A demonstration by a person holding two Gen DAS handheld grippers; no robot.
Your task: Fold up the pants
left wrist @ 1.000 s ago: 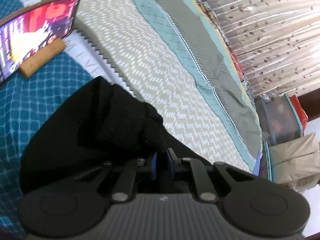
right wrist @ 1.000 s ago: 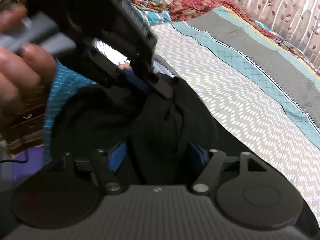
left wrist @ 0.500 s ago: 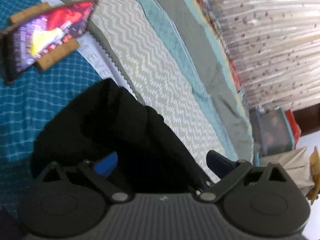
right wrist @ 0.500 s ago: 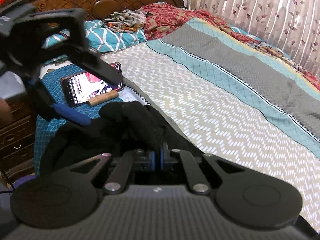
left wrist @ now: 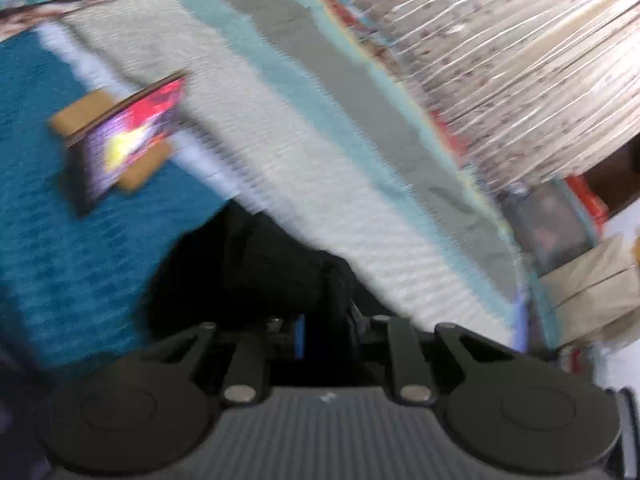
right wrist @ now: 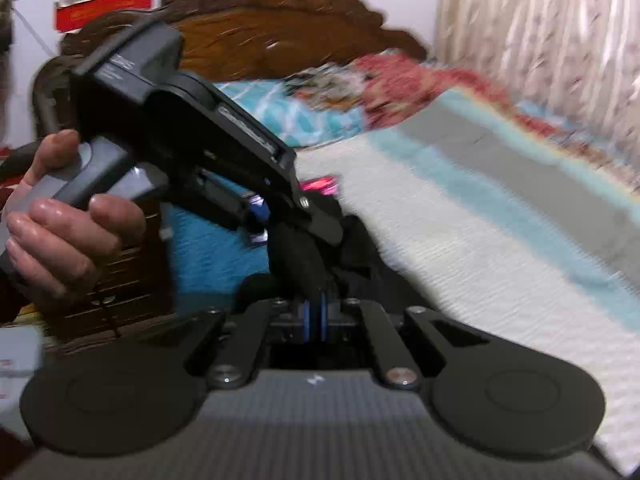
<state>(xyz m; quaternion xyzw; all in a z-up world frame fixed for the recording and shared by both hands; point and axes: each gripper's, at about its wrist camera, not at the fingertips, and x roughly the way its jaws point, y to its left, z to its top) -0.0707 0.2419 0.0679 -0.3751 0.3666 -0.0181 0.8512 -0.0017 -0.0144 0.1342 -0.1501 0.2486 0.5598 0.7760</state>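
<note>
Presently catalogued, working outward from the tongs.

Right gripper (right wrist: 314,316): blue pads pressed together on a bunched fold of the black pants (right wrist: 304,264), which rises as a dark twist directly ahead of the fingers.

Left gripper (left wrist: 322,334): jaws have just been closing, with black cloth between them; one blue pad shows against the fabric, the other is hidden by it, so the pinch reads as closed on the pants (left wrist: 248,276). In the right wrist view this same tool (right wrist: 280,220) sits up and to the left, its tip buried in the same black bundle, just beside the right gripper's hold.

Person's left hand (right wrist: 68,220): wrapped around the grey handle of the left tool.

Pants: a crumpled dark heap at the near edge of the bed, lying partly on the teal sheet (left wrist: 80,256) and partly on the pale zigzag bedspread (left wrist: 320,176).

Smartphone (left wrist: 124,148): screen lit, propped on a tan wooden piece (left wrist: 82,110) on the teal sheet, well apart from the pants.

Carved wooden headboard (right wrist: 280,40), patterned pillows (right wrist: 312,108) and floral curtain (right wrist: 540,32): at the far end and side of the bed. Both views are motion-blurred.
</note>
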